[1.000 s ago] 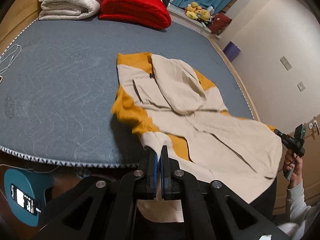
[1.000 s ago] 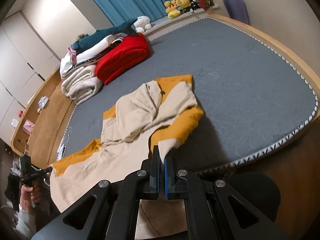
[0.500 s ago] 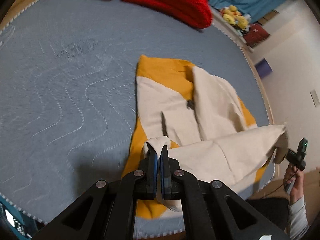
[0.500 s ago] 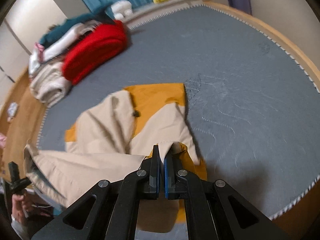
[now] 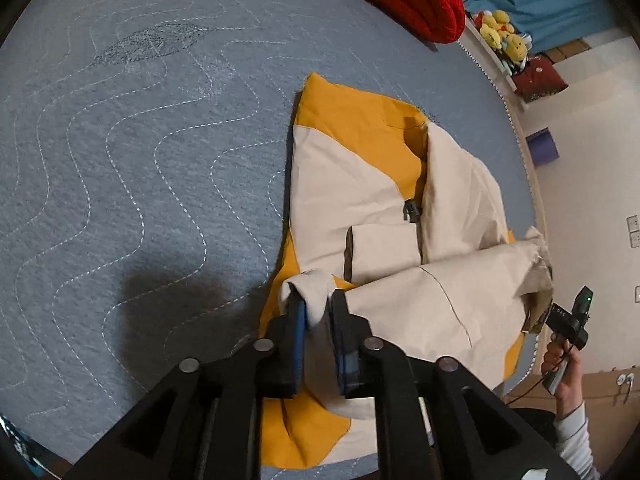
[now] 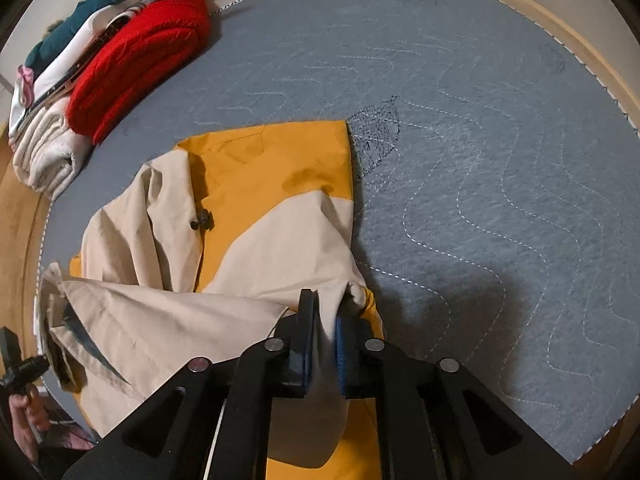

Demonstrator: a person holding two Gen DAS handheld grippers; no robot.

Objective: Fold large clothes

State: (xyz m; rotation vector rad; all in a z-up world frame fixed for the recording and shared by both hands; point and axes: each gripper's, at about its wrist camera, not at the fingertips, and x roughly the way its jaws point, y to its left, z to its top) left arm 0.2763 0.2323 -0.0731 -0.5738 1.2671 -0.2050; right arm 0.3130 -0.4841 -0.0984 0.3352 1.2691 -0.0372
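Both the left gripper (image 5: 316,320) and right gripper (image 6: 326,320) are opening, jacket (image 5: 360,184) hem loose between their jaws; back straight off so the fold below stays flat.

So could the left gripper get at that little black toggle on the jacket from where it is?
Probably yes. The toggle lies uncovered just beyond the left gripper, but jacket cloth sits between its opening fingers.

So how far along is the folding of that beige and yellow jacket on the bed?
Partway. The jacket lies on the grey mattress with its near edge brought over onto the body, one fold laid. The left gripper and right gripper are opening, beige cloth between their jaws. Left: the bundle is loose and uneven, so more folds and tidying seem needed.
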